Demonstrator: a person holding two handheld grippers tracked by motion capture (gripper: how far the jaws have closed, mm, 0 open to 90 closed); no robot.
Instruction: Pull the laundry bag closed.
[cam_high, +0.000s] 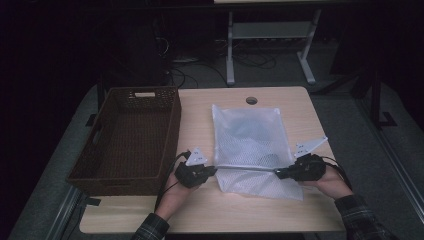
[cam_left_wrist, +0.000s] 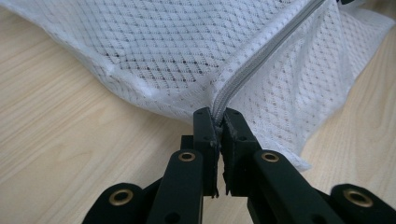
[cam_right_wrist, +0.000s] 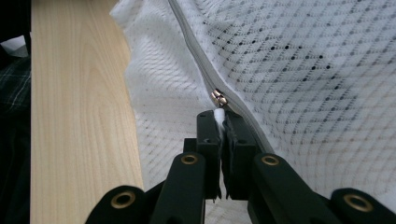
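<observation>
Gripping the white mesh laundry bag (cam_high: 247, 145) beside the wicker basket (cam_high: 107, 170), your left gripper (cam_left_wrist: 218, 122) clamps its grey zipper (cam_left_wrist: 261, 58) end; your right gripper (cam_right_wrist: 219, 122) pinches the zipper pull (cam_right_wrist: 218, 100).

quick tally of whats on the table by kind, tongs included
mesh bag: 1
basket: 1
tongs: 2, left tongs and right tongs, each shut on the bag's zipper line
total: 4

Black grippers (cam_high: 216, 170), plaid sleeves (cam_high: 361, 214)
</observation>
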